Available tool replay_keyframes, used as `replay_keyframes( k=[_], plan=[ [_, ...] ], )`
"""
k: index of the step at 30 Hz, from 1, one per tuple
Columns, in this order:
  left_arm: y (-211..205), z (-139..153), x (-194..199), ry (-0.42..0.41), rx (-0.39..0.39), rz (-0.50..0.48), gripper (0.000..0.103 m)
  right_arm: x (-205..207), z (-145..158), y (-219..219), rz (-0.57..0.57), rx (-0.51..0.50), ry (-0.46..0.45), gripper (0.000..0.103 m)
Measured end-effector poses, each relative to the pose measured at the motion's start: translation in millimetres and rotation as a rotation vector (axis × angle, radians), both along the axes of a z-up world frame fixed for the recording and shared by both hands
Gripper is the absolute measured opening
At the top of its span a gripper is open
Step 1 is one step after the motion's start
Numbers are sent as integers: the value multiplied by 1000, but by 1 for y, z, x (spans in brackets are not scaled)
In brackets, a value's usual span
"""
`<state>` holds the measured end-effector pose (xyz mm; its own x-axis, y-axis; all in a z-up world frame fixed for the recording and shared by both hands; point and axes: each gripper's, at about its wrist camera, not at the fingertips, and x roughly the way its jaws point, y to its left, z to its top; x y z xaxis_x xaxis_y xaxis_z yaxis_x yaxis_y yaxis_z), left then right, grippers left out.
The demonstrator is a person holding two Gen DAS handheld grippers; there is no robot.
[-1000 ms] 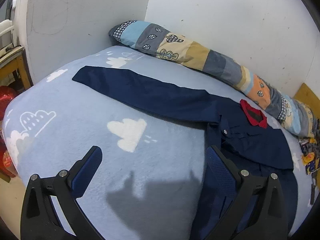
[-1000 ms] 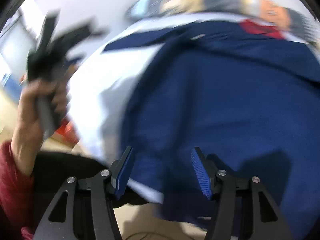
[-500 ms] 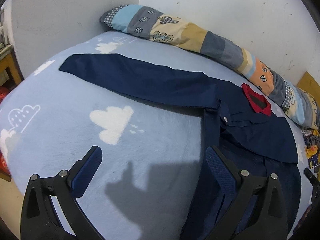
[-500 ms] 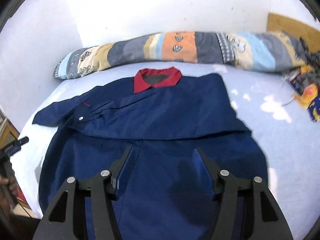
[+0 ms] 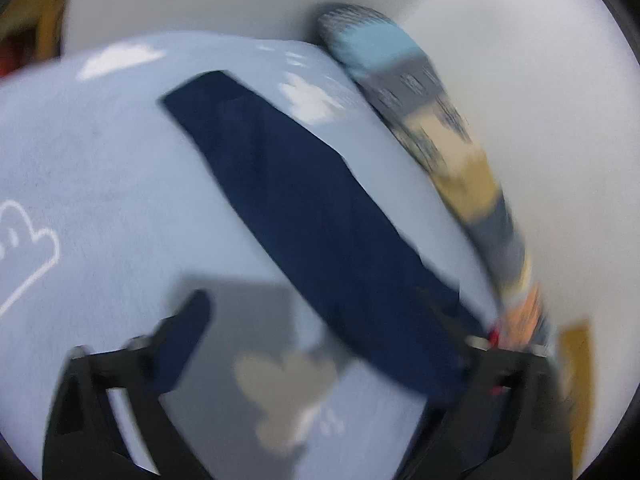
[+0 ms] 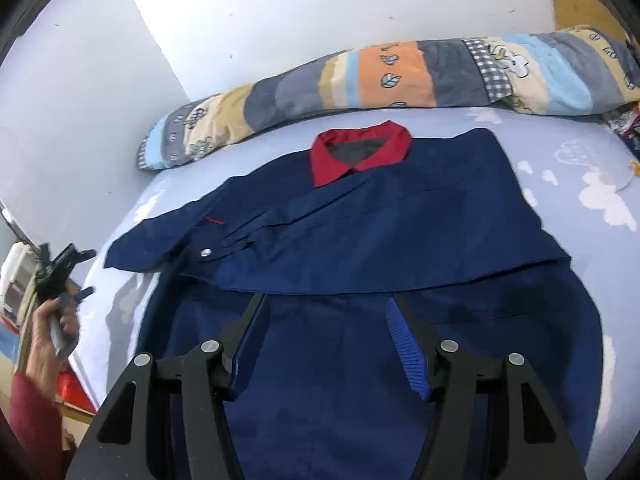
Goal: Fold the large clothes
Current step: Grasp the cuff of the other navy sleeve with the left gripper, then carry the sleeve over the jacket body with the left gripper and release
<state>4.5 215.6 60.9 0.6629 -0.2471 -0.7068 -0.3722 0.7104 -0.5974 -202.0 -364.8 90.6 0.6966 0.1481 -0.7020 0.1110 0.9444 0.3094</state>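
A navy jacket (image 6: 360,232) with a red collar (image 6: 360,154) lies flat on the light blue bed; its right sleeve is folded across the chest. Its left sleeve (image 5: 304,208) stretches out across the bed in the blurred left wrist view. My left gripper (image 5: 332,324) is open and empty above the bed beside that sleeve; it also shows at the left edge of the right wrist view (image 6: 60,270). My right gripper (image 6: 324,312) is open and empty over the jacket's lower front.
A long patchwork bolster (image 6: 400,76) lies along the white wall behind the jacket and shows in the left wrist view (image 5: 436,128). The cloud-print bed sheet (image 5: 80,184) surrounds the jacket. A wooden board (image 6: 580,10) stands at the far right.
My left gripper has swung quickly left toward the outstretched sleeve; its view is now blurred. My right gripper has come in a little closer over the jacket's lower front.
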Motion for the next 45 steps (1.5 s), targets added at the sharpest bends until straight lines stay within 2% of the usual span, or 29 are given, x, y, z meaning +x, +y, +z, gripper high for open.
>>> replay_keyframes(
  k=[1, 2, 6, 9, 14, 17, 18, 19, 20, 22, 25, 28, 33, 36, 40, 45],
  plan=[
    [17, -9, 7, 1, -42, 31, 66, 0, -1, 1, 9, 3, 0, 63],
    [31, -19, 14, 10, -74, 50, 64, 1, -1, 3, 13, -4, 3, 63],
    [62, -57, 35, 26, -158, 107, 64, 5, -10, 7, 22, -24, 35, 64],
    [76, -78, 46, -50, -235, 146, 63, 9, -15, 8, 17, -21, 43, 64],
    [93, -86, 81, -190, -268, 213, 63, 16, -24, 10, 11, -39, 65, 64],
    [96, -86, 103, -230, -237, 230, 60, 17, -29, 10, 10, -26, 73, 63],
    [95, -83, 107, -234, -213, 232, 47, 17, -29, 9, 4, -34, 68, 63],
    [94, -83, 113, -228, -213, 220, 3, 17, -29, 8, 0, -41, 64, 63],
    [93, -84, 117, -205, -225, 206, 2, 17, -28, 7, -6, -45, 62, 63],
    [87, -74, 115, -200, -156, 199, 2, 16, -25, 3, -27, -43, 49, 63],
    [83, -51, 107, -213, -112, 170, 2, 14, -20, -5, -54, -27, 26, 62],
    [76, -16, 97, -256, -89, 130, 2, 8, -12, -10, -79, -35, 1, 62],
    [40, 66, 88, -328, -50, 38, 2, -8, 6, -29, -136, -8, -58, 61],
    [9, 125, 80, -387, -41, -17, 2, -21, 20, -44, -188, 7, -110, 61],
    [-48, 218, 65, -482, 27, -110, 2, -39, 34, -63, -228, 39, -161, 61],
    [-145, 297, 47, -550, 115, -249, 2, -68, 56, -92, -275, 60, -235, 61]
  ],
)
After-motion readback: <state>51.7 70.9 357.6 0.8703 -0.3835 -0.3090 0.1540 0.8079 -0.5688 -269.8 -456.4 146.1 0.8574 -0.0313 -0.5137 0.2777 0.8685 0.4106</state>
